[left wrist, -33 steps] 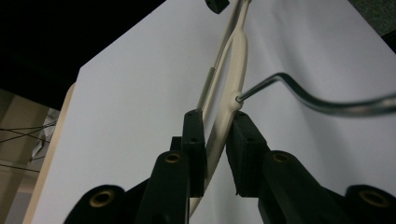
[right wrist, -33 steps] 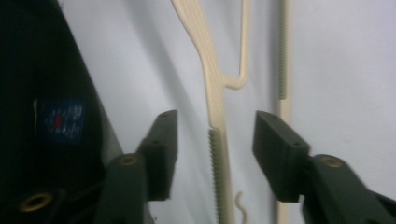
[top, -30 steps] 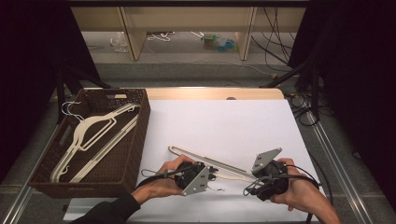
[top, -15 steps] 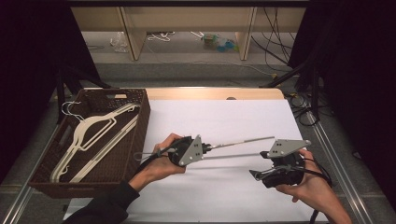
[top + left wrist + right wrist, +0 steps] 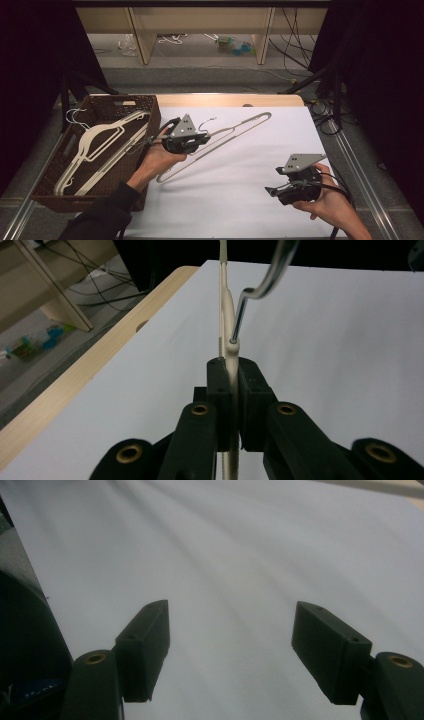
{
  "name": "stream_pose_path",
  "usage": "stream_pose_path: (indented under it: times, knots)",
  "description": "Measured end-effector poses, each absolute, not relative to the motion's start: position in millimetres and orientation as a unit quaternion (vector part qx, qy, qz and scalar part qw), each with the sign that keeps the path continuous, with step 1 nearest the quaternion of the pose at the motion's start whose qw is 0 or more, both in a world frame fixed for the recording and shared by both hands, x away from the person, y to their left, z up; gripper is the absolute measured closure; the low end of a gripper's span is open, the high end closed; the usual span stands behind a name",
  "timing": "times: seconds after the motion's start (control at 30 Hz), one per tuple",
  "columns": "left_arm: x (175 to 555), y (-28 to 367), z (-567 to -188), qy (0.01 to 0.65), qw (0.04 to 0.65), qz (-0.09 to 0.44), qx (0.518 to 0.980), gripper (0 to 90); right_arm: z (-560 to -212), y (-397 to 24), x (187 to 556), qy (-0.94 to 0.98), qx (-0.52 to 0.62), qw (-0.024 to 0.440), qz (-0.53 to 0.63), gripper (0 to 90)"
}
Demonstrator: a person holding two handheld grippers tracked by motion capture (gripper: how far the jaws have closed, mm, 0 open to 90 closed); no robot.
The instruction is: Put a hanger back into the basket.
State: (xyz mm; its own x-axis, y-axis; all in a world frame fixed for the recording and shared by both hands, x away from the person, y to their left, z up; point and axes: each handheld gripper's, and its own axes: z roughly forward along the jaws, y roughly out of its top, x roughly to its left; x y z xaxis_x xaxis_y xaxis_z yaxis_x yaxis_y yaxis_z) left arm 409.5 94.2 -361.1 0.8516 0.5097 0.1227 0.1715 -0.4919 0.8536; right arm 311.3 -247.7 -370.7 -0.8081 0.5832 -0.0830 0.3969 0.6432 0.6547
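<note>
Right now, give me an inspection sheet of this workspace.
Surface: white sheet on a wooden table.
Job's things: cream hanger with metal hook, lifted; basket at left holds more hangers.
Clutter: nothing seen.
Grippers: left gripper shut on the hanger near its hook; right gripper open, nothing between the jaws.
Cables: one trails from the right gripper; loose cables on the floor beyond.
Surroundings: wooden shelving, dark drapes.
</note>
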Motion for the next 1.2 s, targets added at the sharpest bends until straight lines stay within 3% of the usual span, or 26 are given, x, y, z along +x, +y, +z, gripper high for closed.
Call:
stream_pose_path:
  times: [0.27, 0.67, 0.97, 1.2]
  knots:
    - [414.3, 101.6, -350.1, 0.255, 0.485, 0.139, 0.825, 85.4, -377.4, -248.5, 309.6, 0.899, 0.273, 0.131, 0.317, 32.4]
    - [391.2, 111.3, -315.9, 0.275, 0.521, 0.074, 0.805, 85.4, -400.1, -250.1, 305.2, 0.889, 0.277, 0.129, 0.342, 31.2]
    - [371.3, 145.0, -278.7, 0.274, 0.542, 0.068, 0.792, 85.4, -409.8, -248.8, 301.6, 0.892, 0.282, 0.114, 0.334, 31.0]
    - [363.2, 186.7, -254.0, 0.296, 0.549, 0.096, 0.776, 85.4, -412.0, -248.6, 301.2, 0.896, 0.278, 0.109, 0.329, 30.7]
